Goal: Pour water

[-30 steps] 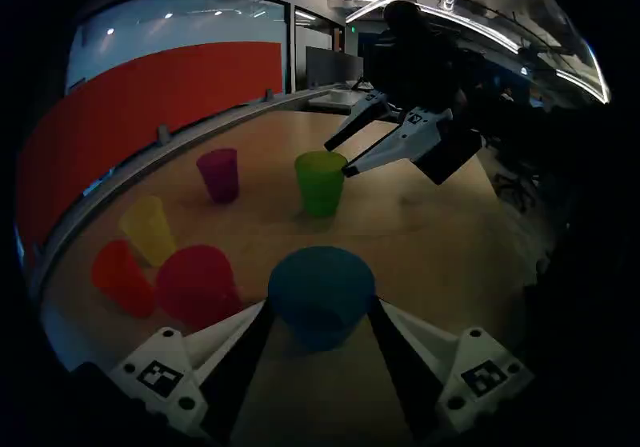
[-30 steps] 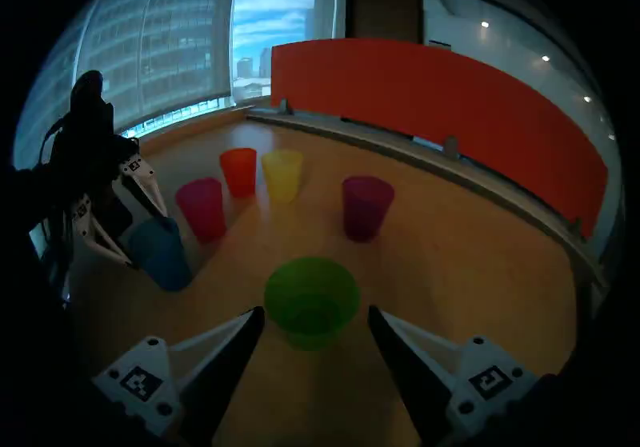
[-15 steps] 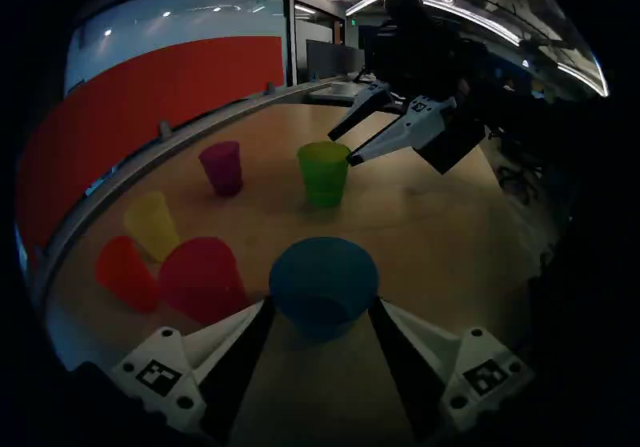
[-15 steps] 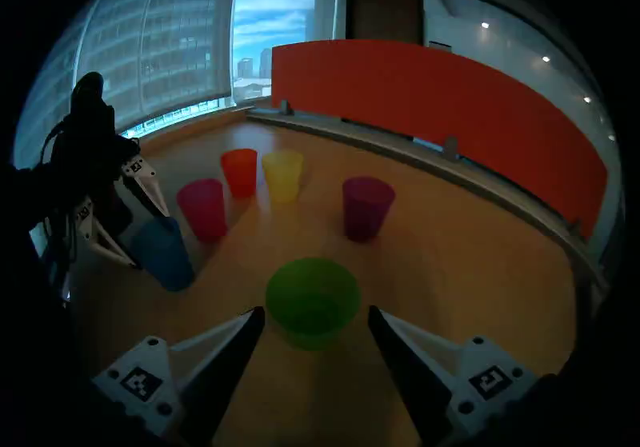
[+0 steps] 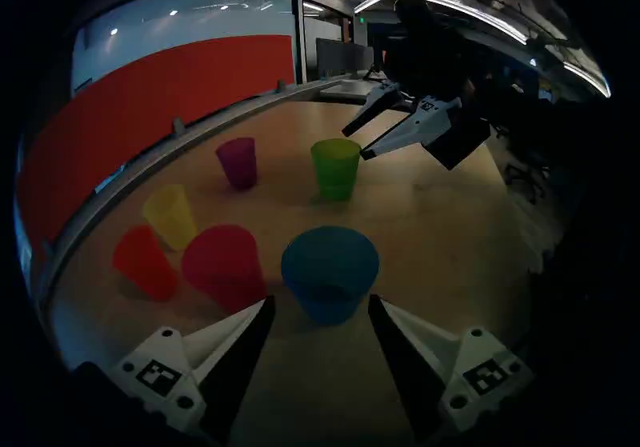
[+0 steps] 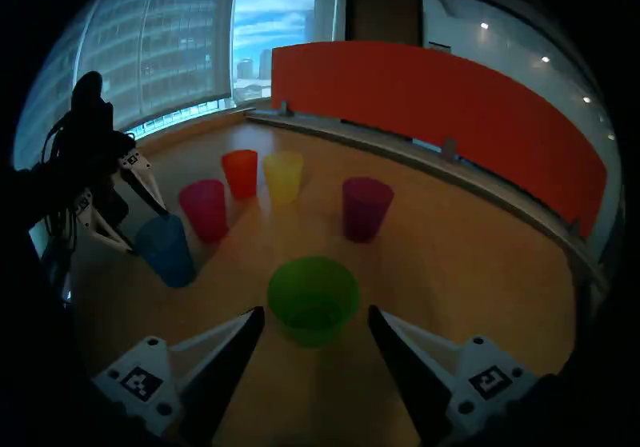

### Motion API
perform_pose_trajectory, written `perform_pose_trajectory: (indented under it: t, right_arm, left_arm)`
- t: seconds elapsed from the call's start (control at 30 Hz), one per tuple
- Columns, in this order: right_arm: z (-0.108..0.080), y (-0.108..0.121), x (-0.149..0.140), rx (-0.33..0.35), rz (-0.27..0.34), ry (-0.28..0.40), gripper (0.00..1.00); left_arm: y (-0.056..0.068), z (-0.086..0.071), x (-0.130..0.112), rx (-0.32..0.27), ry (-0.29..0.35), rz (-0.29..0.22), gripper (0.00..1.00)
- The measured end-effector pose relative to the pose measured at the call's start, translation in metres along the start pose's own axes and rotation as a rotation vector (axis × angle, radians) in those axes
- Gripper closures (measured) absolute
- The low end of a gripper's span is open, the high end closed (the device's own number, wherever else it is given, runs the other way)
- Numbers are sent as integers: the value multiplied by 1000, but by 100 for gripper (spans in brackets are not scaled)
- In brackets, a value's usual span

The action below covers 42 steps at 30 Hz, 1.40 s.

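The left claw (image 5: 320,307) gapes wide and grasps nothing, with the blue cup (image 5: 330,267) just ahead between its tips. The right claw (image 6: 314,313) is spread likewise, empty, at the green cup (image 6: 312,295). Both cups stand upright on the bench (image 6: 480,287), well apart.

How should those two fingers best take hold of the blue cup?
Grip the blue cup by its side wall, under the rim, with the left gripper coming in level from its near side. It stands upright and widens upward, so it should wedge between the fingers. Mind the pink cup beside it.
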State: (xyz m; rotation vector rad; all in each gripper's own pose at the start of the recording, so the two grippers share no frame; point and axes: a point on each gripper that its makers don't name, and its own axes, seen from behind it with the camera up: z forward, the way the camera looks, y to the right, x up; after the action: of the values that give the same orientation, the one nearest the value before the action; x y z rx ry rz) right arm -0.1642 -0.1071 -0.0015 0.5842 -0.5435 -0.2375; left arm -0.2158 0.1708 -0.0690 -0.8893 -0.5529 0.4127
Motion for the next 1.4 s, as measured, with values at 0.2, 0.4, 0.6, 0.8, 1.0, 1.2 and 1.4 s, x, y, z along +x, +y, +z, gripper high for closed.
perform_pose_trajectory:
  t: [0.2, 0.4, 0.6, 0.8, 1.0, 1.2, 1.4]
  right_arm:
    - [-5, -2, 1, -1, -4, 3, 0]
    - [-10, -3, 1, -4, 1, 8, 0]
    - [-20, -2, 0, -17, 12, 14, 0]
    - [-33, 0, 3, -30, 27, 31, 0]
    - [-40, -3, 9, -44, 34, 52, 0]
    - [-46, 0, 19, -92, 28, 79, 0]
    - [-52, 10, 35, -166, 32, 122, 0]
  left_arm:
    - [-3, -7, -6, 19, -5, -3, 14]
    - [-10, -18, -6, 40, 2, -19, 14]
    - [-25, -35, -11, 94, 5, -33, 14]
    - [-41, -54, -10, 145, 34, -85, 14]
    - [-55, -72, -4, 213, 78, -116, 14]
    - [-81, -87, 0, 315, 125, -172, 14]
    - [-112, -107, 16, 435, 215, -251, 14]
